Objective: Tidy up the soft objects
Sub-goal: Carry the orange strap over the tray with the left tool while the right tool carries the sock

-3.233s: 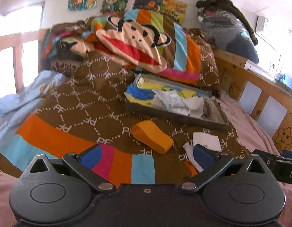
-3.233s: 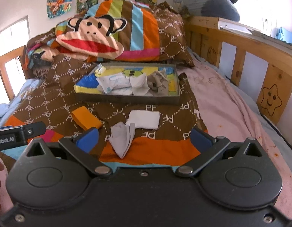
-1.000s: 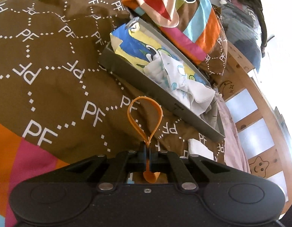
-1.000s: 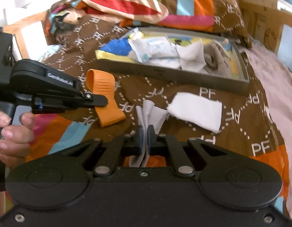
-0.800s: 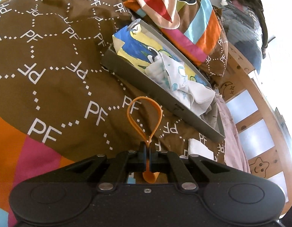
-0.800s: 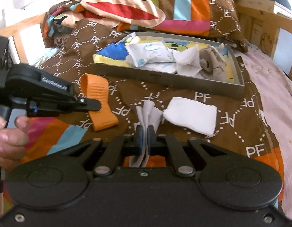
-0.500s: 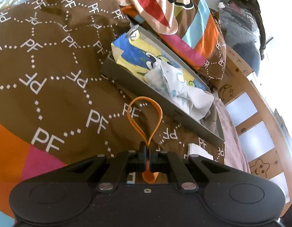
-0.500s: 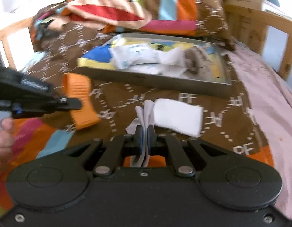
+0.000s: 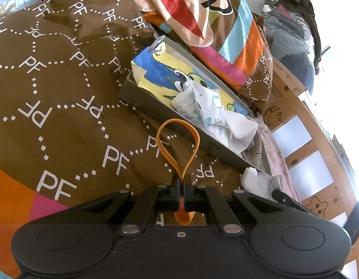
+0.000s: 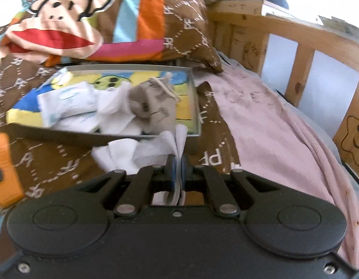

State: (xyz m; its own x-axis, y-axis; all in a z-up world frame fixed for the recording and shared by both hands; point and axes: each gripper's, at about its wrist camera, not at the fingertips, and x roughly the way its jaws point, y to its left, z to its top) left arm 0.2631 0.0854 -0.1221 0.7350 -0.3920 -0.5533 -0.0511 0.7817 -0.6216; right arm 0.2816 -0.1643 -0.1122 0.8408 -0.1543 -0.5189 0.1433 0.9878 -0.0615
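The left gripper [image 9: 181,187] is clamping its jaws tight on an orange band [image 9: 177,144], whose free part is standing out ahead of the fingertips as an open teardrop loop, while a short orange end is poking out behind the pads. That loop is hanging over the brown quilt [image 9: 63,97] printed with white letters, just in front of the near wall of the grey tray [image 9: 161,114]. The right gripper [image 10: 177,162] is also pressing its jaws together, pinching a pale grey cloth [image 10: 177,141] whose folded layers are fanning upward between the blue pads and trailing down behind them. This held cloth is sitting close to the tray's near right corner, beside a folded white cloth [image 10: 119,153] lying on the quilt in front of the tray wall. Inside the tray, white cloths [image 10: 70,107] and a beige sock-like piece [image 10: 154,102] are lying bunched over a bright cartoon lining. The right wrist view is looking blurred, and the orange band is showing only at its left edge there.
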